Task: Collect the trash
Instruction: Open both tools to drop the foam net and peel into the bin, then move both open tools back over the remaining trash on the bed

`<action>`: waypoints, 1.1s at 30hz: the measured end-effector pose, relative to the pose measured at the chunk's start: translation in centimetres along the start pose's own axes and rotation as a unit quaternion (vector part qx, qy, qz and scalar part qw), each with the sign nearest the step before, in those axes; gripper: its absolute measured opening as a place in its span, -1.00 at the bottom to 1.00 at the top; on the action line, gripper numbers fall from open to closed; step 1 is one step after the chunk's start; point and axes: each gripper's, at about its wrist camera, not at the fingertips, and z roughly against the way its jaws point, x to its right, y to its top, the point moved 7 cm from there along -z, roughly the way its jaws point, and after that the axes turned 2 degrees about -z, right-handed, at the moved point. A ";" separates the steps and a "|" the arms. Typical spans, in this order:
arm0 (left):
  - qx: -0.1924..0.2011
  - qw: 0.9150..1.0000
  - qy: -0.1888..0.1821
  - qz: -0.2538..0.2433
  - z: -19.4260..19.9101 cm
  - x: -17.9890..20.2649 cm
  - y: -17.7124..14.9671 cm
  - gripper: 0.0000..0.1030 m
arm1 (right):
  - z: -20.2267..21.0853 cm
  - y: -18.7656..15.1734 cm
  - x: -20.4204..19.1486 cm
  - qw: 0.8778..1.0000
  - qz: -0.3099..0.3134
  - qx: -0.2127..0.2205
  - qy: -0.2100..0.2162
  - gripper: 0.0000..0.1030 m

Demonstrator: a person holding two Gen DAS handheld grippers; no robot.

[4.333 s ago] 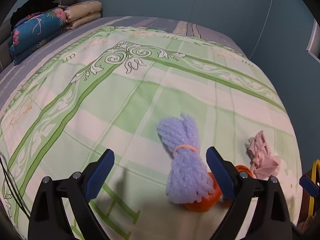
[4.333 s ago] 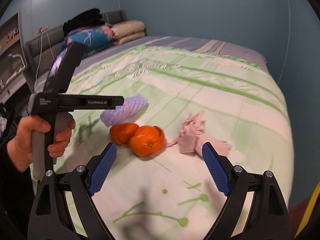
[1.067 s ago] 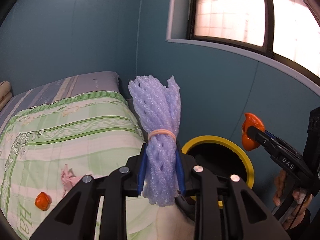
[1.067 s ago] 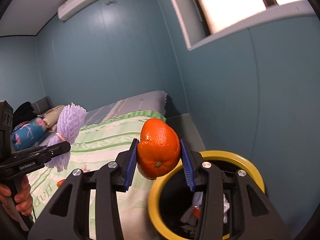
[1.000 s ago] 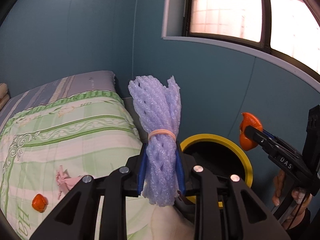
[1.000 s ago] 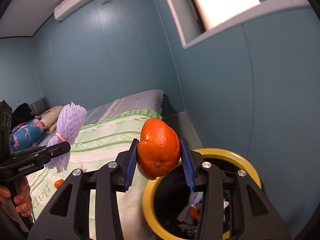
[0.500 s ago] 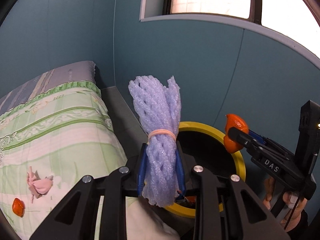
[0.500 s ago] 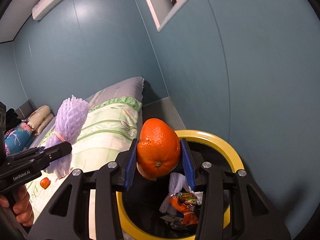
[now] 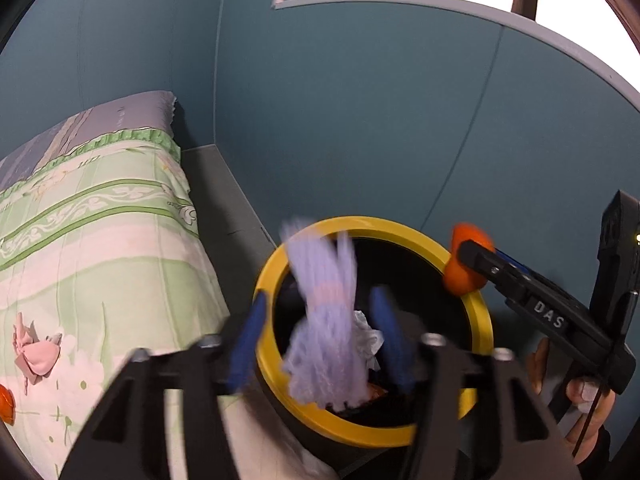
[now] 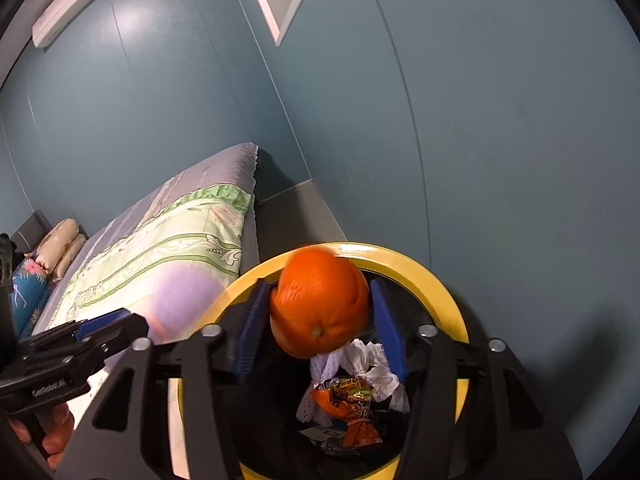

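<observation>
Left wrist view: the left gripper (image 9: 320,336) has its blue pads spread apart at lower centre, and the purple foam net (image 9: 326,332) sits blurred between them, touching neither pad clearly, over the mouth of the yellow-rimmed bin (image 9: 482,332). At the right edge the right gripper (image 9: 476,256) holds an orange peel (image 9: 464,272) over the bin's rim. On the bed (image 9: 100,240) at lower left lie a pink crumpled tissue (image 9: 34,356) and another bit of orange peel (image 9: 5,404), not yet collected.

Right wrist view: the right gripper (image 10: 318,320) has its pads just beside the orange peel (image 10: 320,304); whether they are clamping it I cannot tell, since it is blurred. It hangs in the lower centre above the bin (image 10: 448,300), which holds wrappers and white paper.

The likely trouble: the light foam net could catch the rim or a pad and fall outside, and the peel, near the far rim, could bounce off it.
</observation>
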 end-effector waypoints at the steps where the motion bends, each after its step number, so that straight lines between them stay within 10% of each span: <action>1: 0.000 1.000 -0.001 0.006 0.0 -0.3 0.0 0.27 | 0.1 0.1 0.2 1.000 -0.002 0.003 -0.001 0.15; 14: 0.032 0.998 0.032 0.053 3.9 -6.1 0.5 0.50 | 2.2 1.3 -1.9 1.000 0.014 0.024 0.008 0.24; 33: 0.072 0.968 0.184 0.154 17.1 -23.0 -5.1 0.54 | 3.0 -1.3 -20.4 0.981 0.144 -0.004 0.133 0.32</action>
